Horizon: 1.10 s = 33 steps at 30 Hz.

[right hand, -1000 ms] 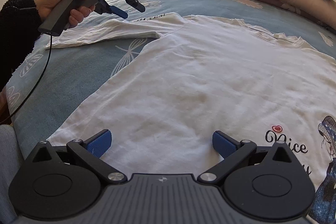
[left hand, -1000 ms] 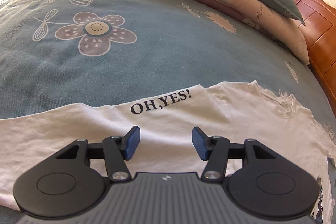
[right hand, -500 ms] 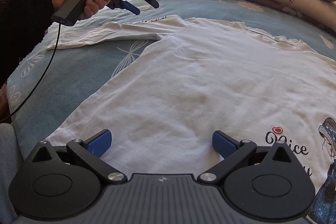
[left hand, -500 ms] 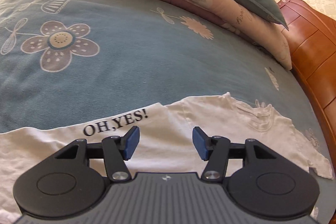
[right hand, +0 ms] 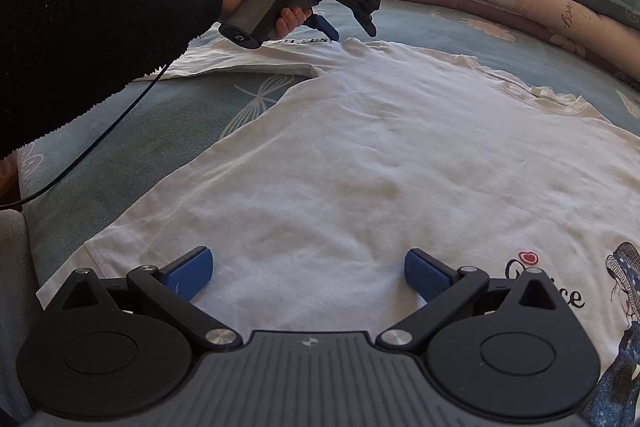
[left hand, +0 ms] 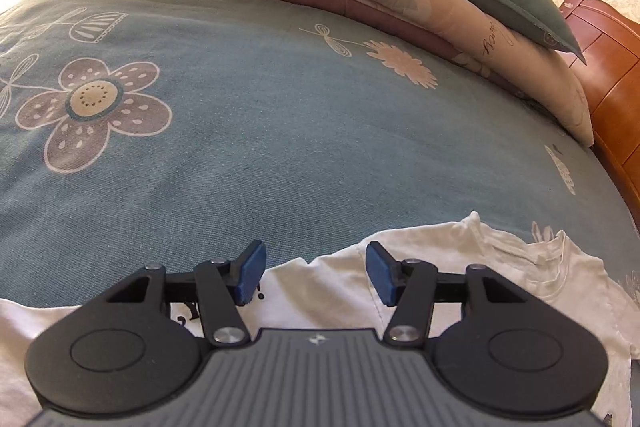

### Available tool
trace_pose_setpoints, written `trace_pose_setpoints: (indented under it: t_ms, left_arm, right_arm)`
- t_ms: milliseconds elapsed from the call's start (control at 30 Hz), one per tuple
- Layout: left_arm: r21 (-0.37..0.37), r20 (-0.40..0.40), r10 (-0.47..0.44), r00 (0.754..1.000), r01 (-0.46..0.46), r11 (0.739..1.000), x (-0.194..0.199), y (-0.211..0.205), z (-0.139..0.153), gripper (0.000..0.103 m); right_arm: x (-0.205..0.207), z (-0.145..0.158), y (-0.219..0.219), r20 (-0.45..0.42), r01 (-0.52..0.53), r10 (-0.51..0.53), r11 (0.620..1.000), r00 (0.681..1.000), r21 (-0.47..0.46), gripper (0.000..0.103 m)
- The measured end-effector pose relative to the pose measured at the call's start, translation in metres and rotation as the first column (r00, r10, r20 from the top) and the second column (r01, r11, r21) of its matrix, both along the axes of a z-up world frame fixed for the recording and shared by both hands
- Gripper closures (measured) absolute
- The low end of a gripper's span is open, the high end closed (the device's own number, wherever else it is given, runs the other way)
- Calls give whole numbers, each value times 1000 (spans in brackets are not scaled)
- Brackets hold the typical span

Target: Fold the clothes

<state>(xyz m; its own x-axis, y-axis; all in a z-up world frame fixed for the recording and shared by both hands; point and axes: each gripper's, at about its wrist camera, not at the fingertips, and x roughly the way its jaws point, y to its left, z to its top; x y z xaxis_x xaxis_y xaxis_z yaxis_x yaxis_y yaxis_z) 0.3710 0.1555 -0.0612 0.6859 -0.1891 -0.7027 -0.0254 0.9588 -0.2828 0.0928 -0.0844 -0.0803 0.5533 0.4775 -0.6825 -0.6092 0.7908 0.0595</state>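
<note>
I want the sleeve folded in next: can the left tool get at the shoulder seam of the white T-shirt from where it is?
Probably yes. The left tool hangs open just above the white T-shirt, near the shoulder, and nothing lies between its pads and the cloth on the blue bedsheet.

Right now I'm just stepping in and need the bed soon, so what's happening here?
A person is about to fold a white T-shirt spread flat on the blue bedspread. The left hand-held gripper hovers open over the shoulder, near the sleeve. The right hand-held gripper hangs open above the hem. Nothing is gripped or folded yet.
</note>
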Motion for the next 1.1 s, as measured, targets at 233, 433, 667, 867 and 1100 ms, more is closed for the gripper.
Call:
trace_pose_setpoints:
  t_ms: [233,433,667,867,1100]
  left_arm:
    - [-110,-51,-262,964,255,961,-58,-32,5,42]
    - [44,-124,-218,968,225,973,-78,-27,-14,47]
    - [18,-61,-195,979,197,980,-100,-19,14,42]
    - [-170,-123,-297,947,275,946,-109,-51,-5,38]
    - [-39,-189,-163,968,158,987,-124,-43,-7,42]
  right_arm:
    - [1,8,-4,-39,52,-52,998,998,16,0]
    - [-7,23,-13,-34,109,-108,994,994,5,0]
    - [-15,35,-30,-24,153,-152,988,988,31,0]
    - [-21,41,-36,-23,166,-165,985,986,45,0]
    - [-28,46,-54,-20,211,-210,976,977,54,0]
